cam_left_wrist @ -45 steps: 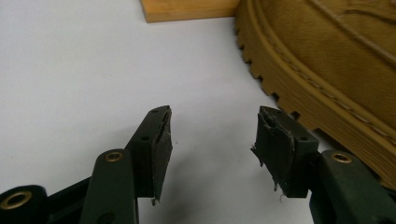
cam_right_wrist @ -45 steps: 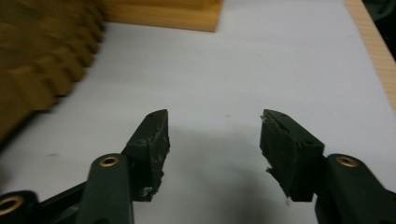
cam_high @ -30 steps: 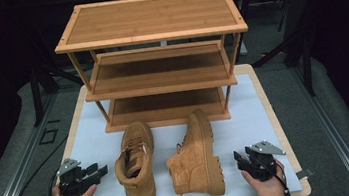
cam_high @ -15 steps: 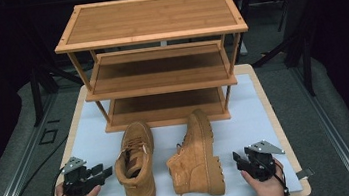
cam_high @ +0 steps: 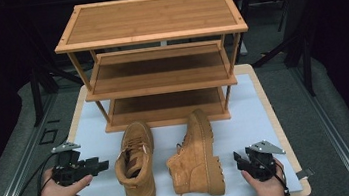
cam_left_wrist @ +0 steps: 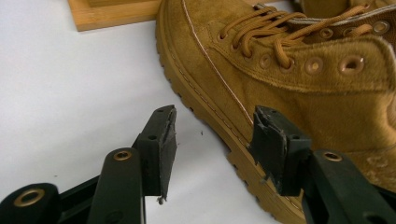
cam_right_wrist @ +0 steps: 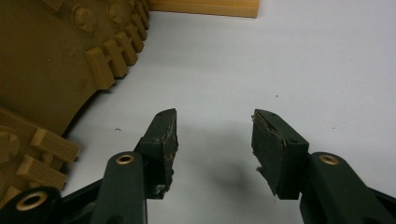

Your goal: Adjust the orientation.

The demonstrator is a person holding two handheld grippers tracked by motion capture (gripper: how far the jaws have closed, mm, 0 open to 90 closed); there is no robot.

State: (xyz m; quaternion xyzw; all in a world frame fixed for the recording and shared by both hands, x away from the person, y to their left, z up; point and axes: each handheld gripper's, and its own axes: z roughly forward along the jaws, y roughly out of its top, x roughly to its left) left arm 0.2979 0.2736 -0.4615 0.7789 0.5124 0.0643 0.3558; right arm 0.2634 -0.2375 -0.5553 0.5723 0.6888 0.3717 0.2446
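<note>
Two tan suede boots rest on the white mat in front of a wooden shoe rack [cam_high: 150,20]. The left boot [cam_high: 135,161] stands upright on its sole, laces up. Lying on its side, the right boot [cam_high: 197,153] turns its lugged sole [cam_right_wrist: 42,70] to the right. My left gripper [cam_high: 101,165] is open just left of the upright boot; in the left gripper view [cam_left_wrist: 212,140] its right jaw is close against the boot's side [cam_left_wrist: 289,79]. My right gripper [cam_high: 237,160] is open to the right of the tipped boot, over bare mat [cam_right_wrist: 215,140].
The rack has three bamboo shelves: top, middle [cam_high: 159,74] and bottom [cam_high: 163,107], all bare. The white mat [cam_high: 250,114] covers a wooden board with a raised edge [cam_high: 280,130]. Dark floor and metal stands surround the table. Cables trail from both grippers.
My left gripper has moved right, closer to the upright boot. The right gripper and both boots have stayed where they were.
</note>
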